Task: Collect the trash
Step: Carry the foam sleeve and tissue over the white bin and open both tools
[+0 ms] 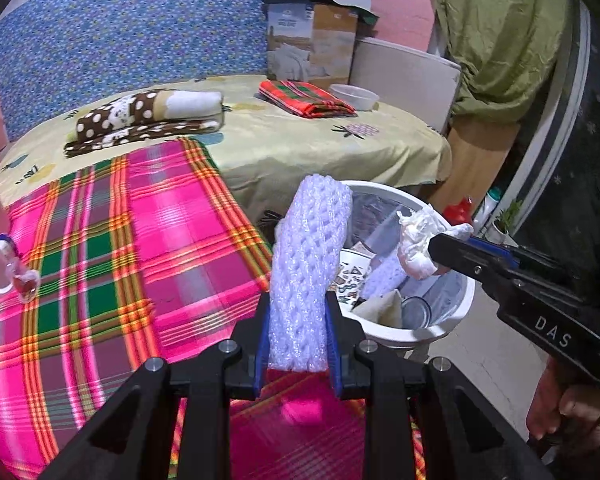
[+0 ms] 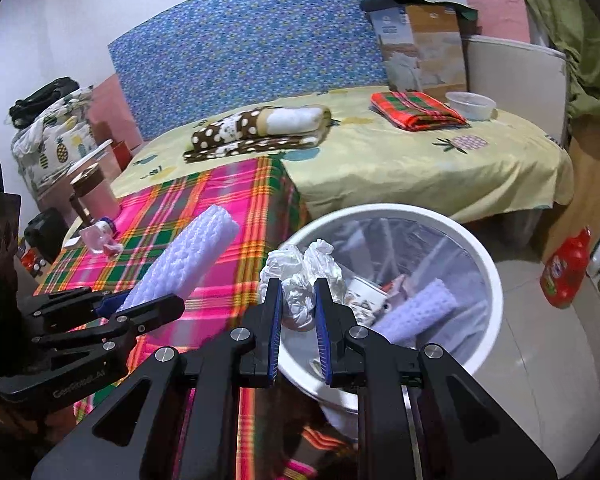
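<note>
My left gripper (image 1: 297, 312) is shut on a white foam net sleeve (image 1: 308, 272) and holds it upright over the pink plaid cloth, beside the white trash bin (image 1: 456, 312). In the right wrist view the sleeve (image 2: 188, 258) sticks out of the left gripper (image 2: 140, 304). My right gripper (image 2: 298, 300) is shut on a crumpled white tissue (image 2: 300, 280) held over the bin's near rim (image 2: 496, 292). The left wrist view shows that tissue (image 1: 418, 240) above the bin. The bin holds another foam sleeve (image 2: 420, 312), a printed cup (image 2: 362, 292) and other scraps.
A small clear bottle with a blue cap (image 1: 8, 268) lies on the plaid cloth (image 1: 120, 240). Folded blankets (image 2: 260, 128), a red plaid cloth (image 2: 418, 110) and a white bowl (image 2: 470, 106) sit on the bed. A red bottle (image 2: 566, 272) stands on the floor at right.
</note>
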Motion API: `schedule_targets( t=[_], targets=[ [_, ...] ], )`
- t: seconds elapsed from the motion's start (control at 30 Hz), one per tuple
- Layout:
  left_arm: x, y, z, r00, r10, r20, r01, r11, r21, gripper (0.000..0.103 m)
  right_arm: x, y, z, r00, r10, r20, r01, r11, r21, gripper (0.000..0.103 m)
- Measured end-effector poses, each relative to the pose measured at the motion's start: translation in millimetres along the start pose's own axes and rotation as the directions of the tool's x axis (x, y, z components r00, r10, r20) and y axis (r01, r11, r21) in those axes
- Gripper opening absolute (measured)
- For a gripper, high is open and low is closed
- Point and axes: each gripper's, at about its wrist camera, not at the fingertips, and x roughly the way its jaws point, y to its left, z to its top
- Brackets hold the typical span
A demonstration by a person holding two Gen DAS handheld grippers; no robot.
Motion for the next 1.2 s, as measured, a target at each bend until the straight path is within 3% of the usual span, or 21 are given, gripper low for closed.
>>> schedule_targets(
  t=[0.53,0.97,1.07,1.2],
  targets=[
    [43.3,-32.2,13.4,0.997,-0.052,-0.062,0.054,0.998,0.037,0.026,12.3,-44.9,-8.1,0.997,-0.055,-0.054,0.059,0.995,0.076,0.018],
    [69.7,-42.2,18.7,0.990,-0.098,-0.100,0.101,0.994,0.028,0.029,25.5,-73.0,-16.0,0.992,-0.055,-0.114,0.071,0.986,0.148,0.020],
    [72.4,-43.5,20.5,0.988,-0.116,-0.103,0.119,0.993,0.023,0.035,28.4,-76.3,-17.2,0.990,-0.052,-0.128,0.072,0.985,0.158,0.023],
    [71.3,-42.8,20.6,0.984,-0.143,-0.102,0.145,0.989,0.011,0.044,26.4,-78.2,-17.0,0.991,-0.052,-0.121,0.071,0.985,0.160,0.037]
  ],
)
